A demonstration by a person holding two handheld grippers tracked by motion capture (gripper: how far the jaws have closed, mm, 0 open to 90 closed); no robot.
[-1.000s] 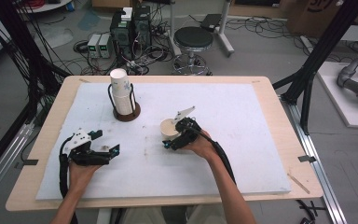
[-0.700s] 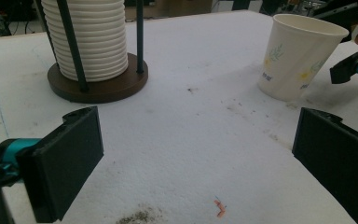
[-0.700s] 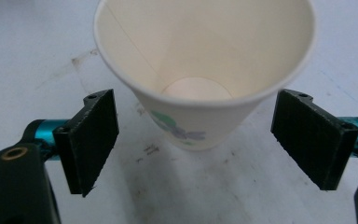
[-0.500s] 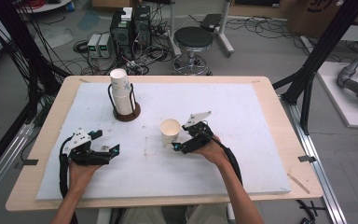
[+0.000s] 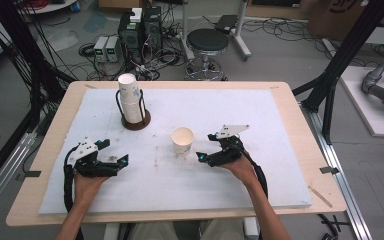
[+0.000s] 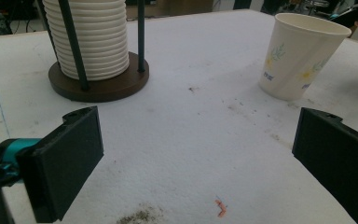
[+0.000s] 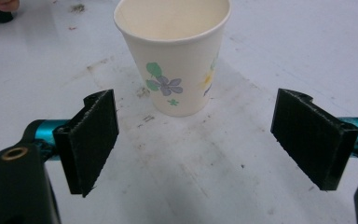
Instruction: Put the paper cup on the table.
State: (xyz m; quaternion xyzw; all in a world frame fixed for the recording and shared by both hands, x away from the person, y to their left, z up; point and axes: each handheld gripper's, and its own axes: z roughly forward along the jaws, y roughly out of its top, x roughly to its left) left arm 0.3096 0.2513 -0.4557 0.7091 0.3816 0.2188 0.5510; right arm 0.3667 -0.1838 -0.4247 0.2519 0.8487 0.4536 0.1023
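The right gripper (image 5: 203, 156) has let go and backed off with jaws spread, leaving the flower-printed white paper cup (image 5: 182, 140) upright right of the wooden-based cup stack (image 5: 131, 104); the left gripper (image 5: 121, 162) rests open, so placement looks done.

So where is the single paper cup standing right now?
In the high view the paper cup stands upright near the middle of the white mat, just ahead of the open right tongs and right of the cup stack.

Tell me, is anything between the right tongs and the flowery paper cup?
Nothing but bare white mat with small dirt specks. The right gripper view shows the open right tongs just short of the paper cup.
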